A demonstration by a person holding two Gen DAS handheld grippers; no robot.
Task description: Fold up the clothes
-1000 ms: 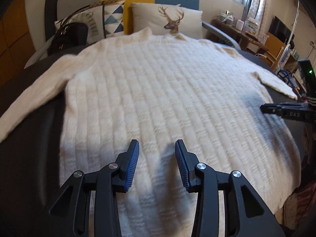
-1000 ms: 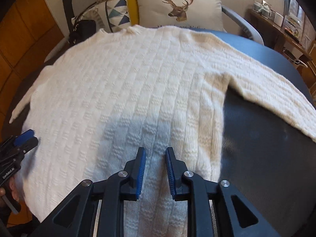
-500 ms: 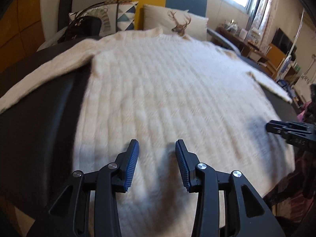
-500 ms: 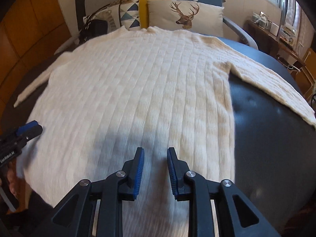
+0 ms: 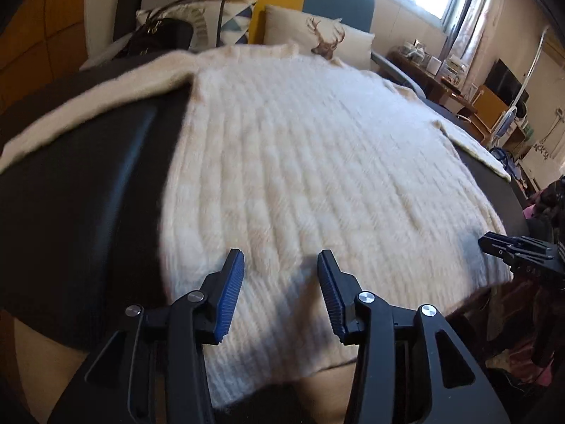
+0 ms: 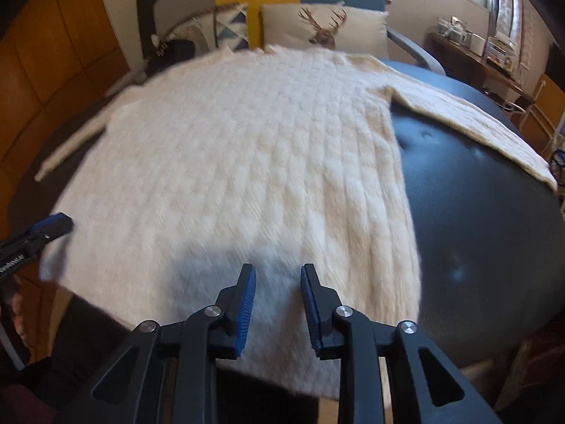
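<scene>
A cream knitted sweater (image 5: 310, 169) lies flat on a dark round table (image 5: 88, 205), sleeves spread to both sides; it also shows in the right wrist view (image 6: 247, 162). My left gripper (image 5: 280, 265) is open and empty, above the sweater's hem near its left side. My right gripper (image 6: 277, 275) is open and empty, above the hem near its right side. Each gripper shows at the edge of the other's view: the right one (image 5: 512, 251), the left one (image 6: 39, 233).
A sofa with a deer cushion (image 6: 321, 24) and a patterned cushion (image 5: 212, 21) stands behind the table, with a black handbag (image 5: 162, 35) beside them. A desk with clutter (image 6: 473, 46) is at the right. The dark table top (image 6: 476, 219) shows beside the sweater.
Both grippers have pulled back toward the near edge of the table, from over the sweater's body to its hem. Their jaws stay open.
</scene>
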